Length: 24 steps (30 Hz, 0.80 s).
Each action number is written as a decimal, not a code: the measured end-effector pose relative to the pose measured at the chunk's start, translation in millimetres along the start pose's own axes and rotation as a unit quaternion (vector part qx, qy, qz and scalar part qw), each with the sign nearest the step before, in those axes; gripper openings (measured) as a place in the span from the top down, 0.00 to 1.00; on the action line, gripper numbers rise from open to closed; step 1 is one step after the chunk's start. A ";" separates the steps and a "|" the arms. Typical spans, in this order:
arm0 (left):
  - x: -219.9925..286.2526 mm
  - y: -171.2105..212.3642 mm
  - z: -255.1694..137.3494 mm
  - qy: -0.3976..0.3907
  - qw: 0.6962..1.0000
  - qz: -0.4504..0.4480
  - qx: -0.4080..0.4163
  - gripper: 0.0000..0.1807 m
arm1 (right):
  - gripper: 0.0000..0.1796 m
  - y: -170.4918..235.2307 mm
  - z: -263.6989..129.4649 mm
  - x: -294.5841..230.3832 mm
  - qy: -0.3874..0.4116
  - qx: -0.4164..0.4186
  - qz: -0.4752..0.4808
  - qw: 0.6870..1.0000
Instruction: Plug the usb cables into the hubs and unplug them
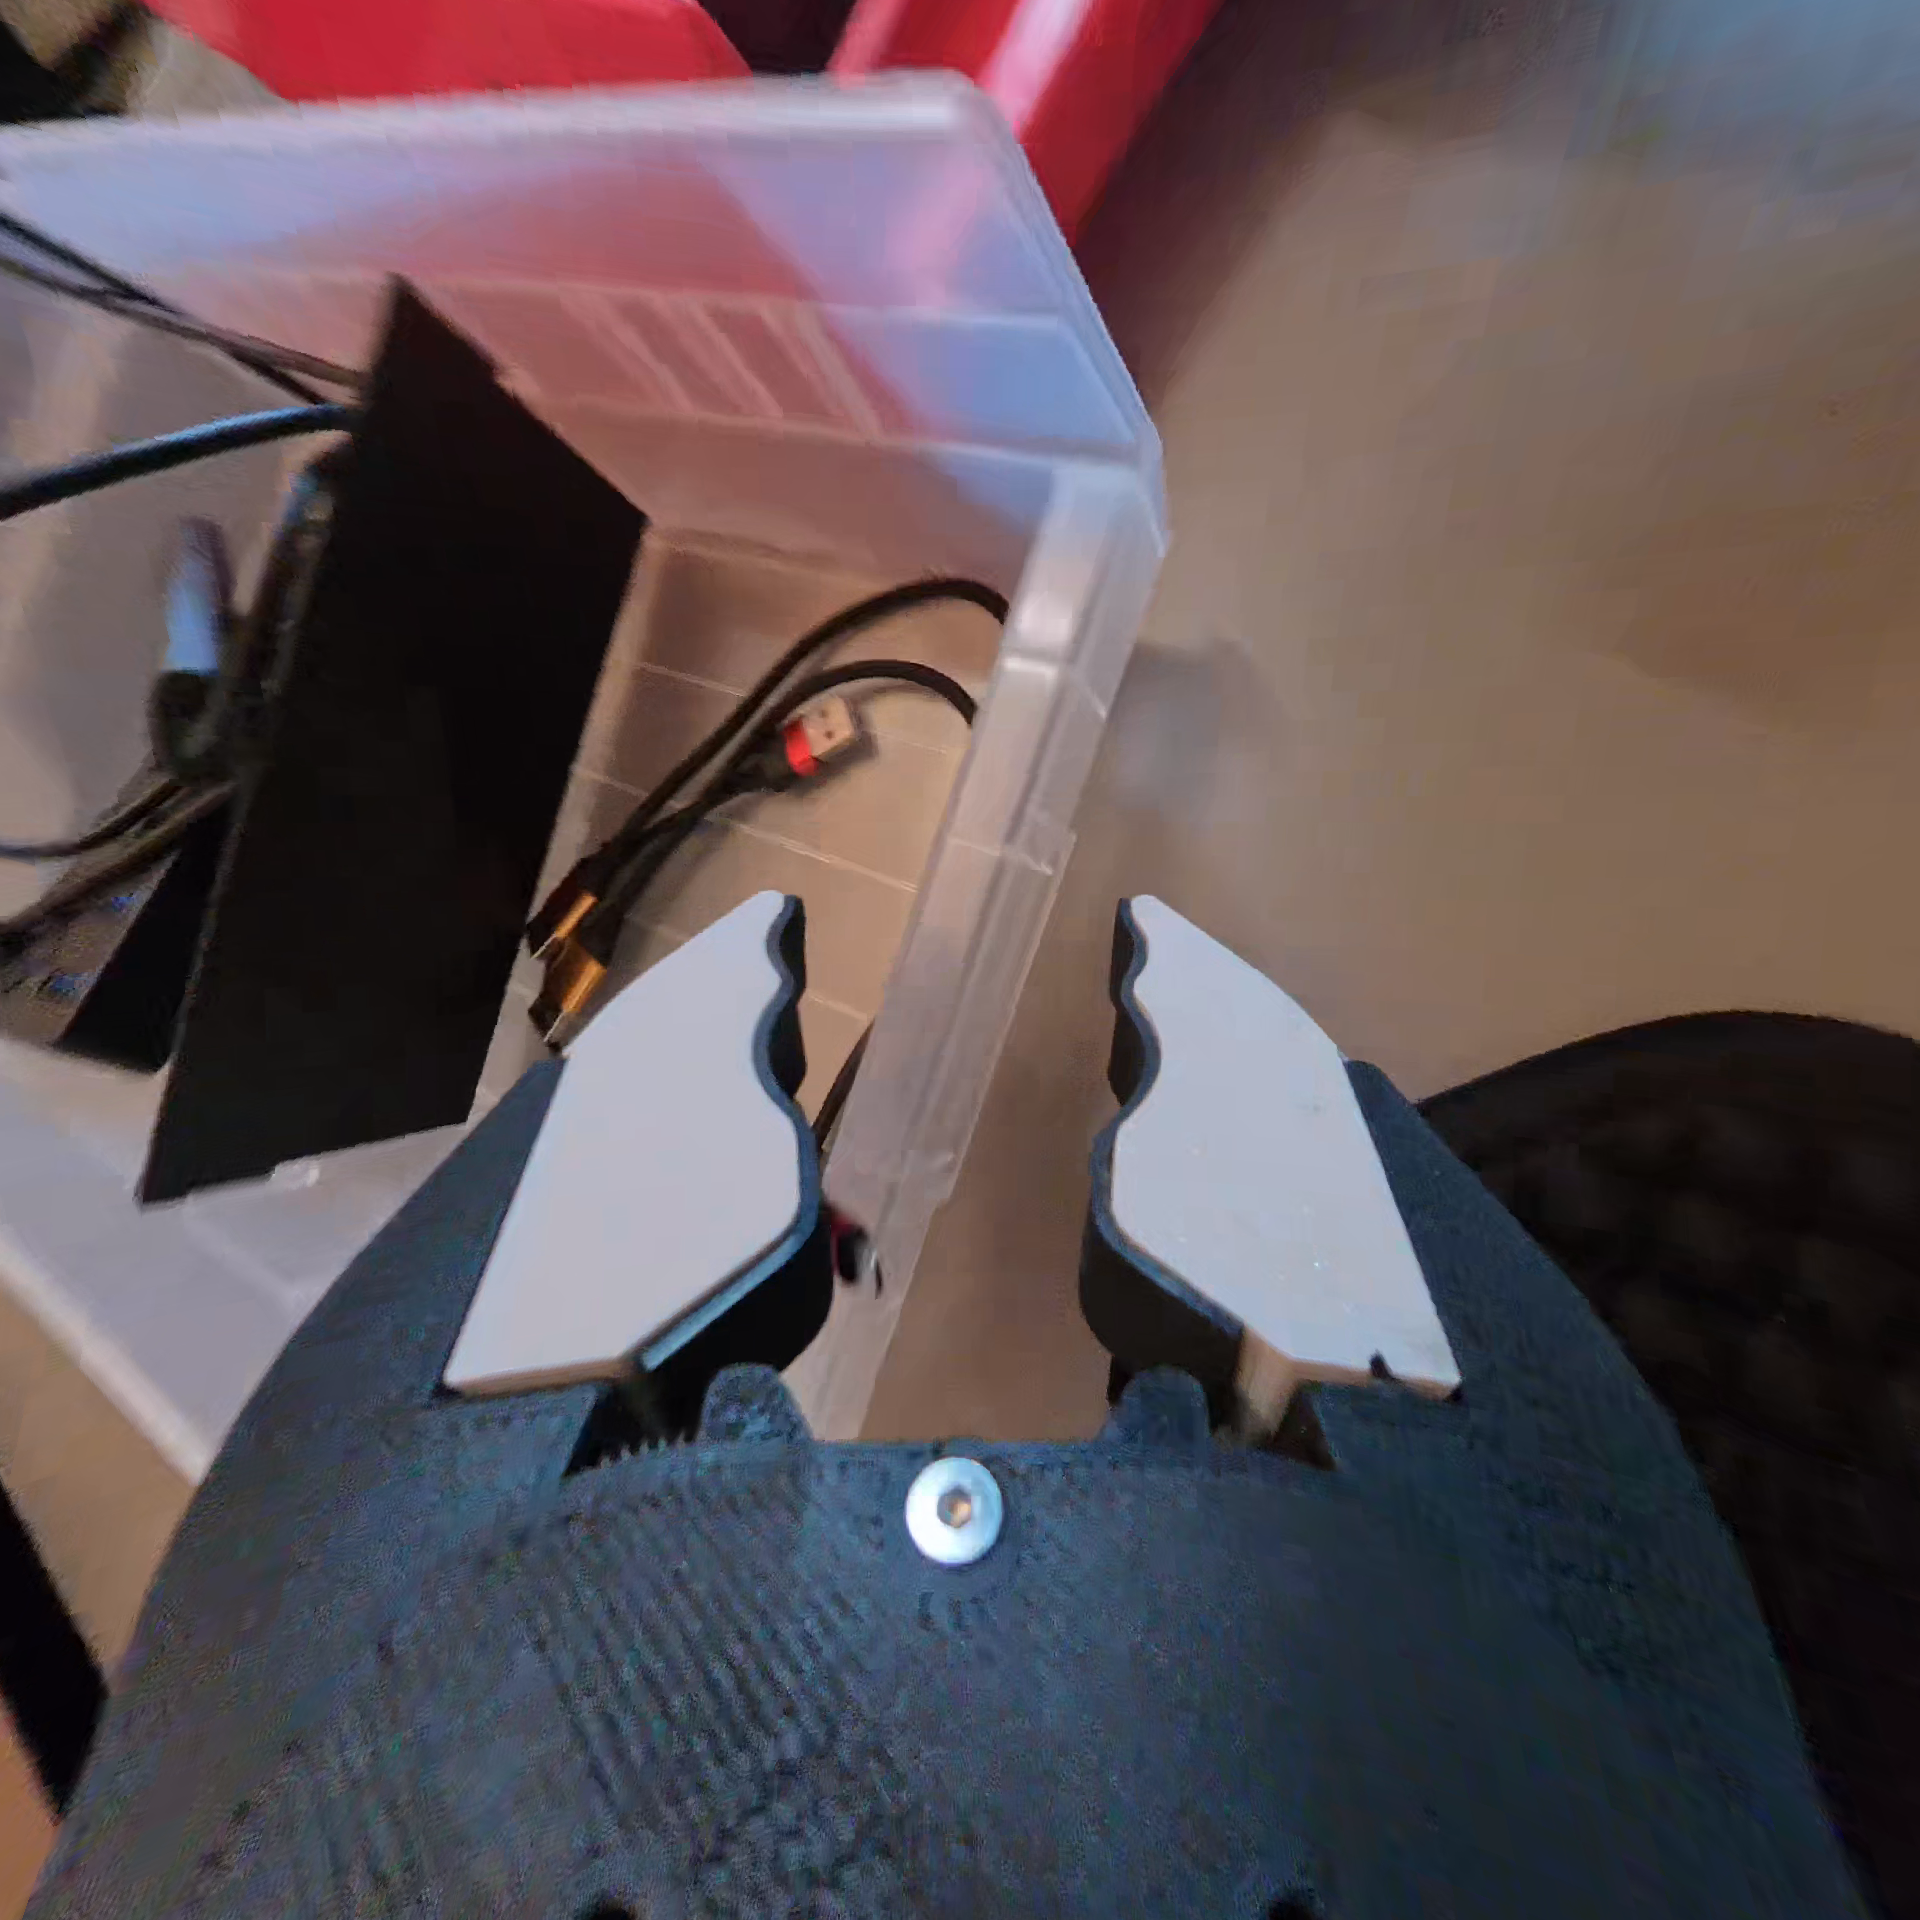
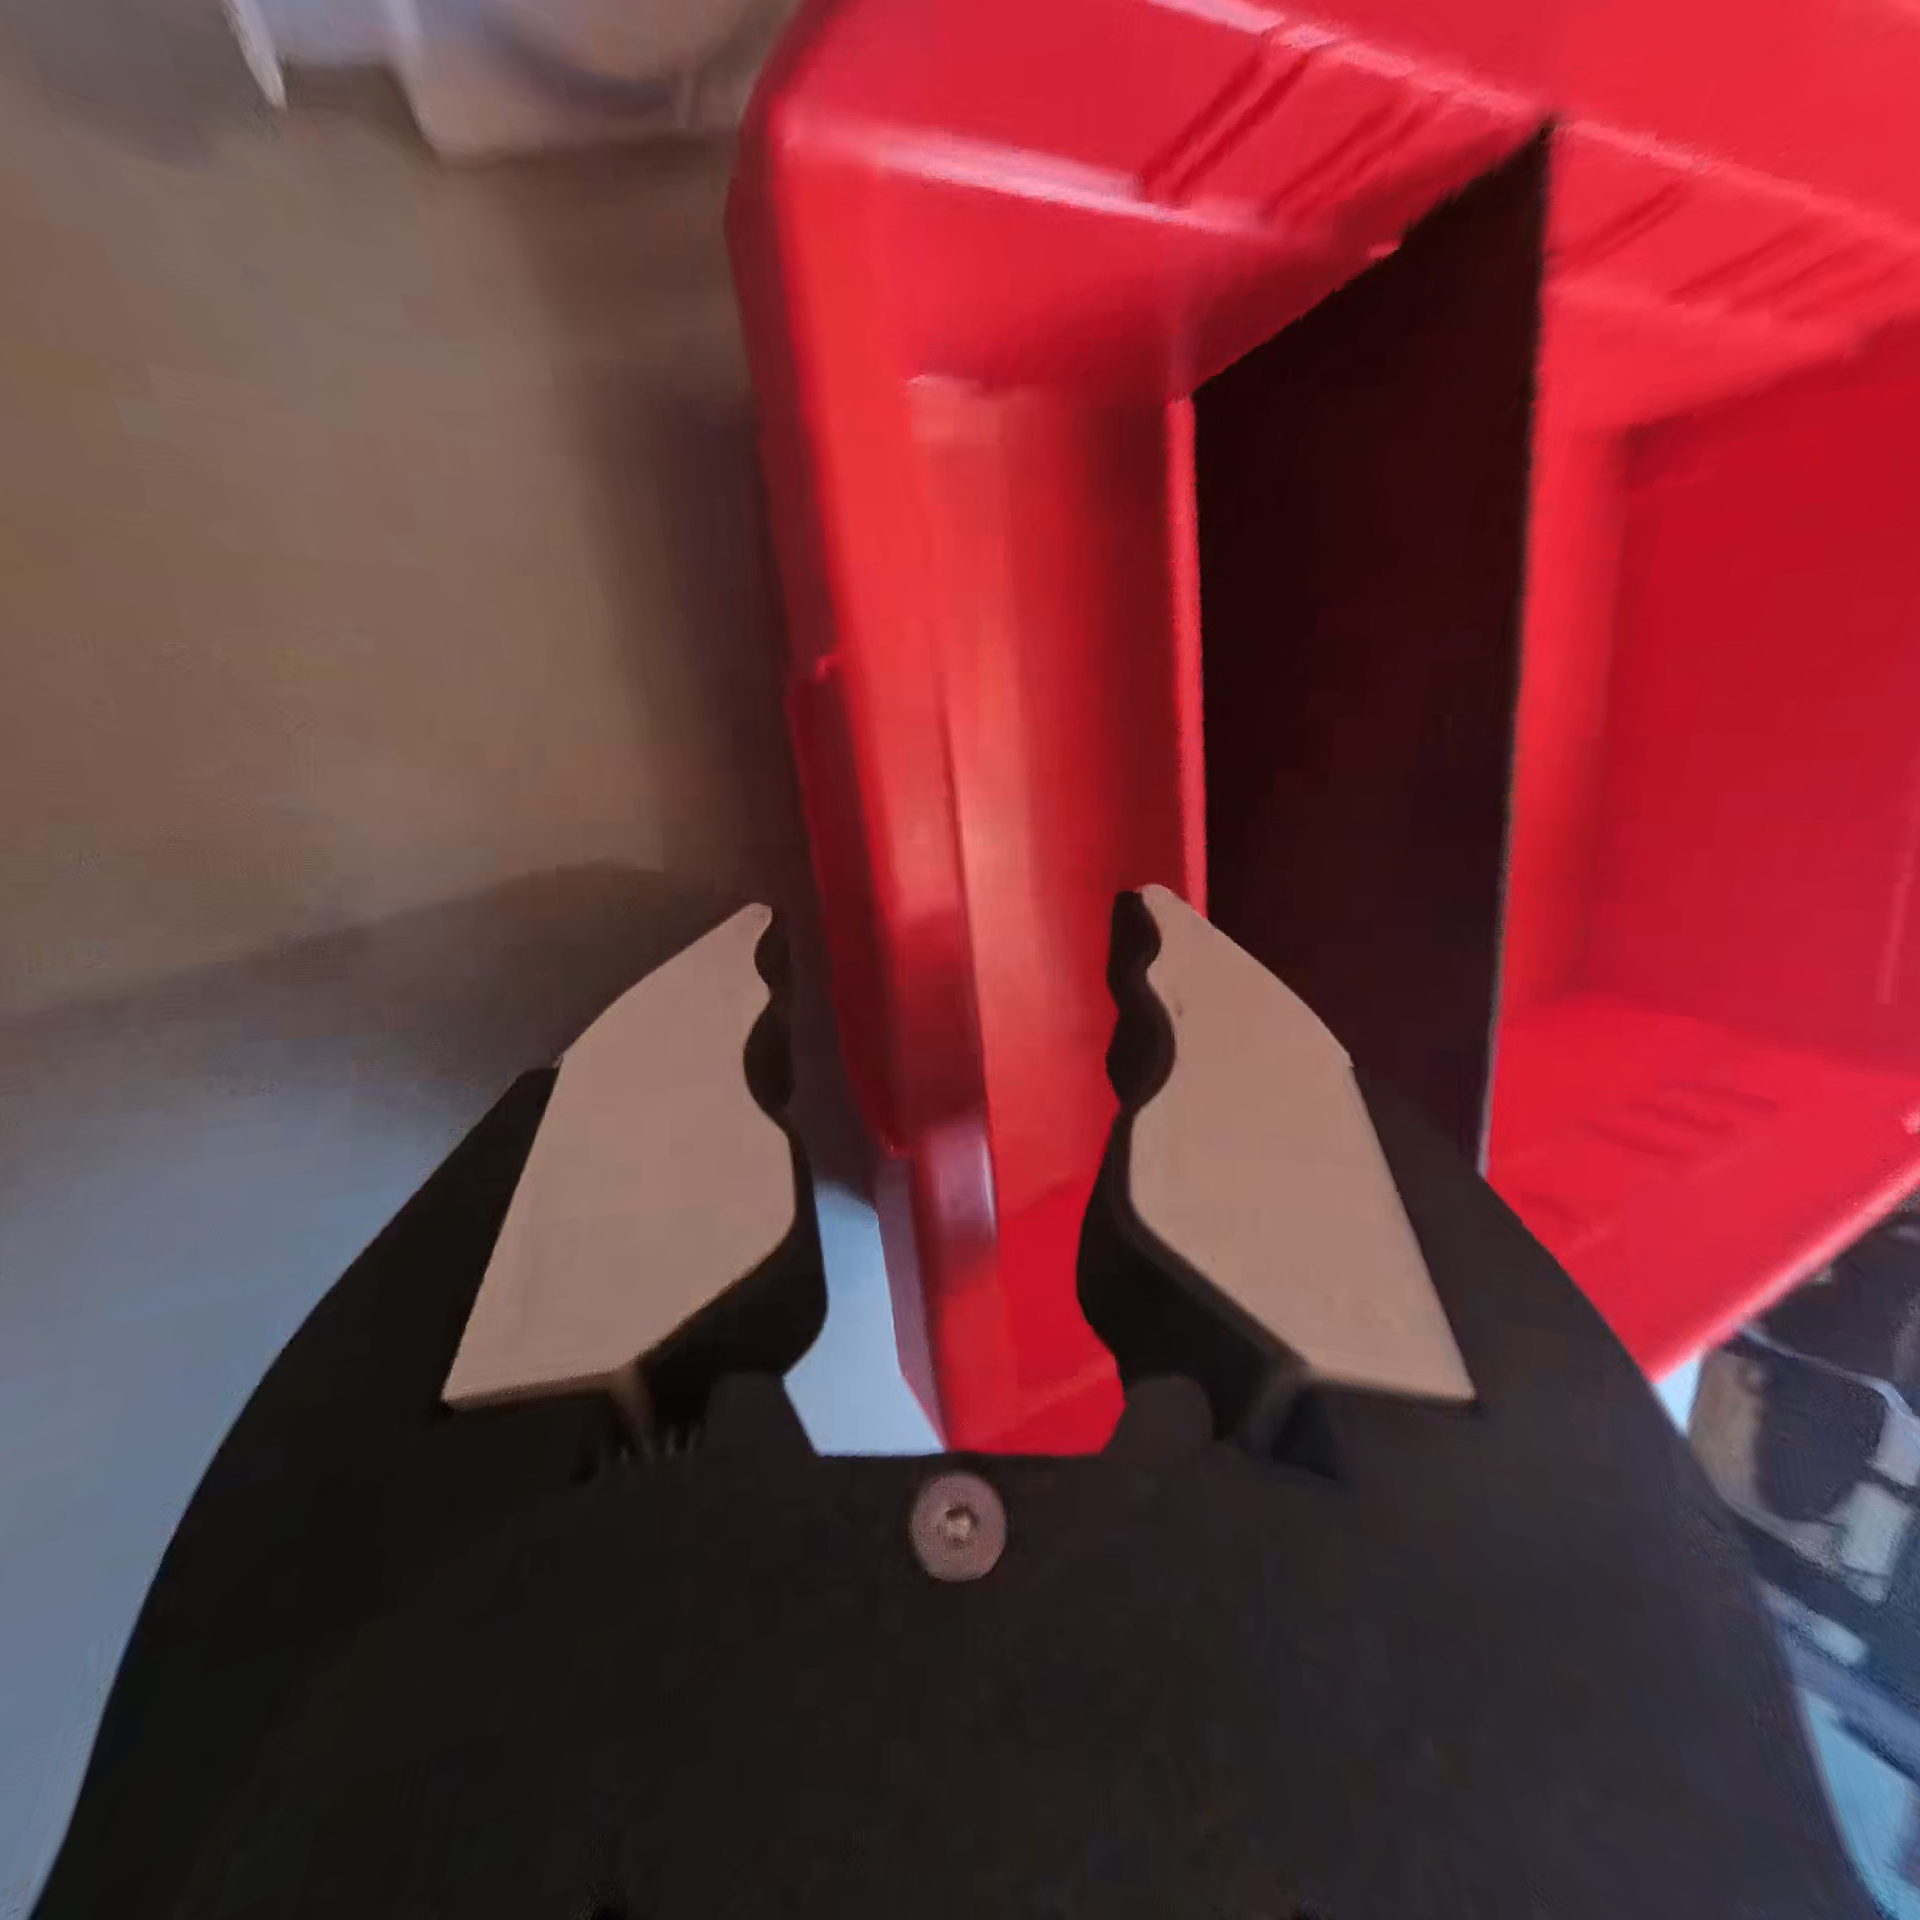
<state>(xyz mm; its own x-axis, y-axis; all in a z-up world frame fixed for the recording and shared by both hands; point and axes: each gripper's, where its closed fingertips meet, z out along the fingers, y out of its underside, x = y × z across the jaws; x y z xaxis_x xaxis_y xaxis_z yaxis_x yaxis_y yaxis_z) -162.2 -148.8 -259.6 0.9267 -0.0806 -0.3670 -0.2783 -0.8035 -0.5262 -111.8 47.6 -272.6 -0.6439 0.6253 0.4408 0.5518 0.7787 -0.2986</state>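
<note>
In the left wrist view a clear plastic bin holds several black USB cables. One plug has a red collar, and two plugs with gold-coloured shells lie near the bin's floor. A black divider panel stands inside the bin. Dark, blurred cable ends or a hub sit left of the panel. My left gripper is open and empty, its jaws straddling the bin's near corner wall. My right gripper is open and empty, with the corner wall of a red bin between its jaws.
The red bin holds a black divider panel and looks bare inside. In the left wrist view, red bins stand behind the clear bin and a black textured object lies at the right. Both bins rest on a beige surface. My hands' fingertips stand some 20 centimetres from each other.
</note>
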 end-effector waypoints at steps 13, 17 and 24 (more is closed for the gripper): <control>-9.8 -1.3 37.7 -0.005 0.993 0.115 0.007 0.83 | 0.79 91.5 -44.2 -36.7 0.089 -0.023 0.078 0.993; -21.5 2.1 40.9 -0.001 0.993 0.112 0.027 0.83 | 0.78 133.8 -71.8 -59.4 0.123 -0.041 0.110 0.985; -56.0 5.8 54.6 0.003 0.993 0.114 0.034 0.83 | 0.80 181.1 -67.0 -21.0 0.199 -0.086 0.081 0.973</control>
<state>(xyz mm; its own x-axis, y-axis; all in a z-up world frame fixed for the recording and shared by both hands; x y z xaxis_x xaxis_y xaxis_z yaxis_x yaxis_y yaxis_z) -229.6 -116.8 -284.0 0.8392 -0.2584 -0.4784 -0.4967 -0.7223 -0.4812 37.1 172.0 -279.2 -0.3043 0.6425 0.7032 0.7315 0.6305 -0.2596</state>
